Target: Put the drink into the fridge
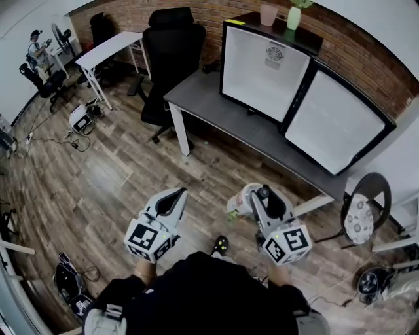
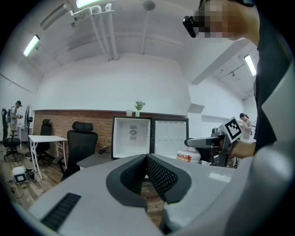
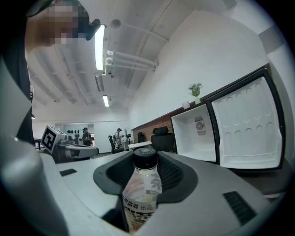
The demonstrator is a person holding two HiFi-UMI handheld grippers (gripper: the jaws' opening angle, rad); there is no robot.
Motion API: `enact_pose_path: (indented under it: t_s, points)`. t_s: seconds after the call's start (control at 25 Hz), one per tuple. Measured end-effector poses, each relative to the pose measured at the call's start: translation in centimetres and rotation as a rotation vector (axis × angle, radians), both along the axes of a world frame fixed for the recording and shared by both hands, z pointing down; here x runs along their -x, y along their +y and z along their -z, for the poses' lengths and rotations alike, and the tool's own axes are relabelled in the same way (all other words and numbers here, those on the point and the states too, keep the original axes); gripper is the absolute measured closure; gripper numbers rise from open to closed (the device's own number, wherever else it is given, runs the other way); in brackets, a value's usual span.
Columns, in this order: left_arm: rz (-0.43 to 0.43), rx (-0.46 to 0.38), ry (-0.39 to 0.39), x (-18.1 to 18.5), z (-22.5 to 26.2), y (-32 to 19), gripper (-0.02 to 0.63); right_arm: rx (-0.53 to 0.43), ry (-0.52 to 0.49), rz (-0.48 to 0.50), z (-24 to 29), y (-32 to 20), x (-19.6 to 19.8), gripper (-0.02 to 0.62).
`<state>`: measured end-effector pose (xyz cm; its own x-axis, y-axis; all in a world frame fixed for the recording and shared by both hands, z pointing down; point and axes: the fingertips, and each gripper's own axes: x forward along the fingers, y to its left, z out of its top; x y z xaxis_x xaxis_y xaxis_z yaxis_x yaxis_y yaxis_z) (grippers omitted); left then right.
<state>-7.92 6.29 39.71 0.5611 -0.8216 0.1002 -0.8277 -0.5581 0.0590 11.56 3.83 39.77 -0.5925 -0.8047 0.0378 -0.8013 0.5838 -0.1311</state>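
Observation:
The drink (image 3: 144,191) is a clear bottle with a black cap and a printed label. My right gripper (image 3: 145,167) is shut on it, pads against its shoulders. In the head view that gripper (image 1: 260,198) is held above the wood floor with the bottle (image 1: 241,200) lying sideways in it. The small fridge (image 1: 262,72) stands open and empty on a grey desk (image 1: 209,98), with its door (image 1: 335,124) swung out to the right. My left gripper (image 1: 174,197) hangs beside the right one. Its ribbed pads (image 2: 159,173) meet at the tips, with nothing between them.
A black office chair (image 1: 171,52) stands at the desk's left end, and a white table (image 1: 108,49) lies beyond it. A pink cup (image 1: 268,13) and a green vase (image 1: 294,16) sit on the fridge. Cables and a device (image 1: 80,118) lie on the floor at left. A round stand (image 1: 363,209) is at right.

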Motion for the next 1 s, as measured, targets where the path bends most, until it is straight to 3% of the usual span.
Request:
enact_pose_path:
  t_s: [0.4, 1.0]
  points:
    - [0.007, -0.017, -0.056, -3.9, 0.2, -6.9, 0.609, 0.012, -0.024, 0.010, -1.1, -6.5, -3.7, 0.446]
    - [-0.059, -0.013, -0.019, -7.6, -0.6, -11.9, 0.609, 0.007, -0.011, -0.037, -1.3, -10.4, -6.2, 0.446]
